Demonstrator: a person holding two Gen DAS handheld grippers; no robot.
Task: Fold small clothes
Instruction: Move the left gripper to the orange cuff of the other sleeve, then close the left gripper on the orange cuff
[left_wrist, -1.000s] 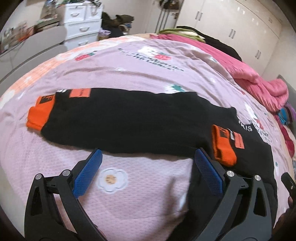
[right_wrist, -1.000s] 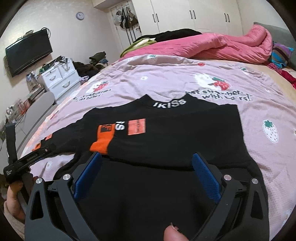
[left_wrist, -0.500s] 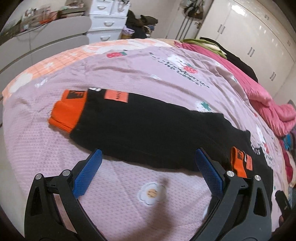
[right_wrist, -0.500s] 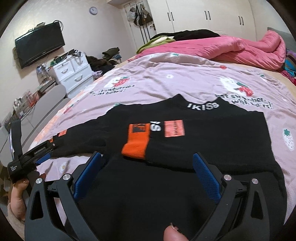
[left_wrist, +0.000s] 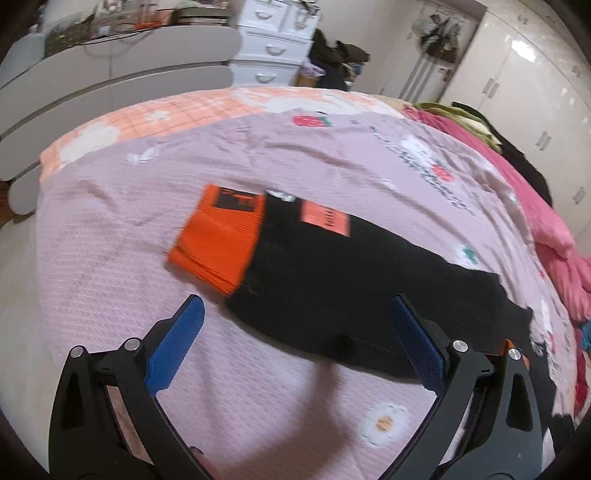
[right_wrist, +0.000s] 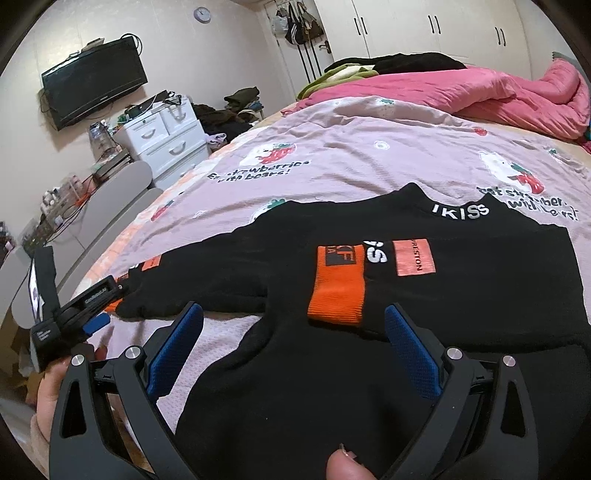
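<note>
— How much room around my left gripper (left_wrist: 295, 332)?

— Its jaws stand wide over bare pink bedspread (left_wrist: 110, 258); only the outstretched sleeve (left_wrist: 332, 280) crosses ahead. The grey footboard (left_wrist: 110, 85) closes off the far edge.

— And my right gripper (right_wrist: 293, 332)?

— The black sweater (right_wrist: 369, 398) fills everything under it, folded sleeve's orange cuff (right_wrist: 336, 295) between the jaws. The pink quilt (right_wrist: 461, 92) heaps up well beyond.

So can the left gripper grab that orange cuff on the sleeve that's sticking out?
Probably yes. The left gripper has its jaws wide open and empty, the orange cuff lies flat on the bedspread just ahead, and nothing sits between them.
</note>
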